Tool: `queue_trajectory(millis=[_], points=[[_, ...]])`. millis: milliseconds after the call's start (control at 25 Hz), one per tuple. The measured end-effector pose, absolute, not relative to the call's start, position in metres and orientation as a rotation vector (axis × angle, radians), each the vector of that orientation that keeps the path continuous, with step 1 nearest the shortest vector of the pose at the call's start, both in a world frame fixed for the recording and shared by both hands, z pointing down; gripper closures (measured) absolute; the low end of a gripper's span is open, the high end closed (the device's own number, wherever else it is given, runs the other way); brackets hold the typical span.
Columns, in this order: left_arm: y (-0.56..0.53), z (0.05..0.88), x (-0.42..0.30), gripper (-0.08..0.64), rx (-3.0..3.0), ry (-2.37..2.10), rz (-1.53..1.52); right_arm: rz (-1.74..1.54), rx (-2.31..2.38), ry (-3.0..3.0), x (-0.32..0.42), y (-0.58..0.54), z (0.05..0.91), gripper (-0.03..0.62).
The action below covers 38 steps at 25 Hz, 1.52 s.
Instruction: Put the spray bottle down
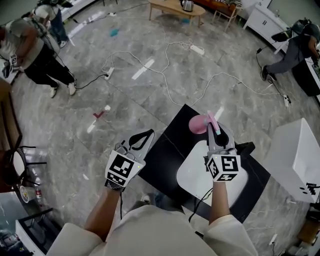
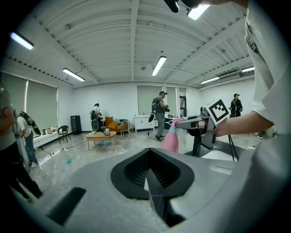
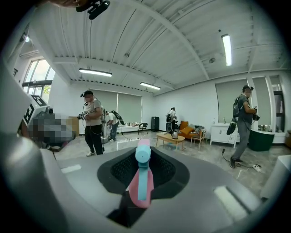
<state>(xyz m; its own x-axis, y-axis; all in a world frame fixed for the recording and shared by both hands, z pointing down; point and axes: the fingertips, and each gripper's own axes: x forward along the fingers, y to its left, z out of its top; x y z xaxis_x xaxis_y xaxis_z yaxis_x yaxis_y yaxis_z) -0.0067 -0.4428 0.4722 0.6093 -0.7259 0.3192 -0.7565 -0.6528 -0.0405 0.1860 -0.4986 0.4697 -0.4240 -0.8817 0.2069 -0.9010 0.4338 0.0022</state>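
My right gripper (image 1: 216, 131) is shut on a pink spray bottle (image 1: 198, 124) with a light blue trigger. It holds the bottle over the far part of a black table (image 1: 165, 150), just beyond a white tray (image 1: 192, 180). In the right gripper view the spray bottle's (image 3: 140, 186) head stands up between the jaws of the right gripper (image 3: 143, 170). My left gripper (image 1: 145, 136) hovers left of the table over the floor, shut with nothing in it. The left gripper view looks over the left gripper's closed jaws (image 2: 152, 175) at the spray bottle (image 2: 172, 136) and the right gripper (image 2: 202, 124).
A white cabinet (image 1: 297, 157) stands right of the table. White cables (image 1: 165, 75) and power strips lie across the marble floor beyond it. People (image 1: 35, 50) stand at the far left and far right (image 1: 295, 50). A wooden coffee table (image 1: 175, 7) sits at the back, a black chair (image 1: 15, 165) at the left.
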Motion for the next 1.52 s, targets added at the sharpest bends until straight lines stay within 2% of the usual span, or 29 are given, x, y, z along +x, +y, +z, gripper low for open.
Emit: queue_trajectory(millis=[720, 1520], points=[[-0.455, 0.510, -0.016, 0.555, 2.619, -1.301, 0.517, 0.231, 1.481, -2.451, 0.173, -0.546, 0.560, 0.522], [-0.448, 0.518, -0.032, 0.555, 2.565, -1.349, 0.525, 0.245, 1.444, -2.449, 0.167, -0.554, 0.585, 0.518]])
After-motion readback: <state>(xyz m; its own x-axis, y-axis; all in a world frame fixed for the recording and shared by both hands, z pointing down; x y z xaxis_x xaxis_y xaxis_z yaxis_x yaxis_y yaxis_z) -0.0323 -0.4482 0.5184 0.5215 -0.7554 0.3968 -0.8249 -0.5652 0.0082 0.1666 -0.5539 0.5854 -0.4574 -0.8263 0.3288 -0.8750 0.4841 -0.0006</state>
